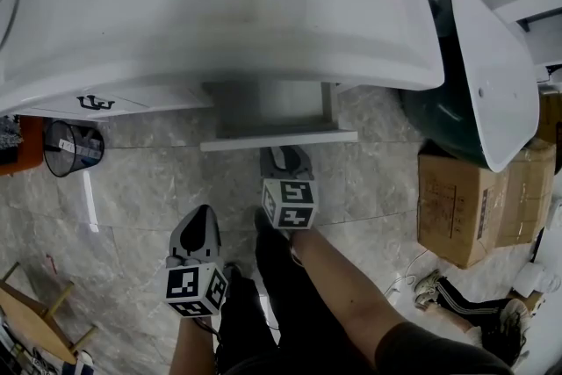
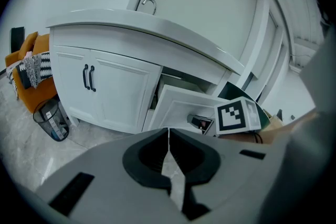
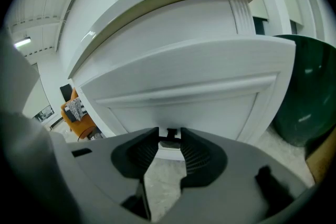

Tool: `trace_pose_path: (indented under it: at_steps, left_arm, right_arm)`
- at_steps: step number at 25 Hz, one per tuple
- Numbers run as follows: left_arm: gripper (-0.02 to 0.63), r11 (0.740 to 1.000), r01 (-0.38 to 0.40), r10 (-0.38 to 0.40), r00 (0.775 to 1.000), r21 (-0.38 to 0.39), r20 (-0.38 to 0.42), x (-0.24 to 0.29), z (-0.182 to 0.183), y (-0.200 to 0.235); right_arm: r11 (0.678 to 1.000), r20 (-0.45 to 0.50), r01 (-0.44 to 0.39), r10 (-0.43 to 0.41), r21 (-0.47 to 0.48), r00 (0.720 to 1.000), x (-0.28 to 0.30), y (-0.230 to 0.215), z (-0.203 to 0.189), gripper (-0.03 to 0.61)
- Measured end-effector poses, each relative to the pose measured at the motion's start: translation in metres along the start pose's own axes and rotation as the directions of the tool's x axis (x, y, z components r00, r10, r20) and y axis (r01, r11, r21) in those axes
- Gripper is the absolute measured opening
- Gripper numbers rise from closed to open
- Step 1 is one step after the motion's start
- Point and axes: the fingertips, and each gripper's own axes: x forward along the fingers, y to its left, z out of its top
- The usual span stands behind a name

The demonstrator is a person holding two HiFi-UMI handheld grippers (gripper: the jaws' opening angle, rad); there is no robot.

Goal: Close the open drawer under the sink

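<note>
1. The drawer (image 1: 279,139) under the white sink (image 1: 219,4) stands pulled out, and its white front panel reaches out over the grey stone floor (image 1: 149,189).
2. The right gripper (image 3: 169,132) is directly in front of this panel, at its lower middle. Its jaws are spread a little, and the small dark handle (image 3: 169,137) of the drawer shows in the gap between the tips (I cannot tell whether the tips press on it).
3. In the head view the nose of the right gripper is just at the panel edge.
4. The left gripper (image 2: 168,132) is lower and to the left, well apart from the drawer. Its jaws are pressed together with nothing between them, and it hangs above the floor.
5. To the left of the drawer are two closed cabinet doors (image 2: 105,92) with dark handles.
6. A black mesh bin (image 1: 72,147) stands on the floor at the left, and a cardboard box (image 1: 474,206) at the right.
</note>
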Motion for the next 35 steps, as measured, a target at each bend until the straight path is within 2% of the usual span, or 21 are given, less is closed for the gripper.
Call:
trace_pose_path:
  at_steps: [11, 22, 31, 35]
  left_arm:
    - [0.019, 1.000, -0.012, 0.012, 1.000, -0.008, 0.007, 0.010, 0.008, 0.000]
    - [0.019, 0.999, -0.028, 0.028, 1.000, -0.025, 0.004, 0.015, 0.011, 0.000]
    - [0.019, 0.997, -0.061, 0.063, 0.997, -0.047, 0.046, 0.011, 0.027, 0.006]
    - [0.019, 0.998, -0.057, 0.059, 0.997, -0.030, 0.057, 0.001, 0.029, 0.002]
  right_arm:
    - [0.999, 0.036, -0.034, 0.034, -0.012, 0.999, 0.029, -0.007, 0.029, 0.140]
    - [0.998, 0.029, -0.049, 0.050, -0.027, 0.998, 0.084, -0.018, 0.080, 0.138]
    - [0.996, 0.009, -0.073, 0.073, -0.054, 0.997, 0.086, -0.017, 0.080, 0.140]
    - [0.996, 0.013, -0.072, 0.073, -0.058, 0.997, 0.077, -0.017, 0.080, 0.137]
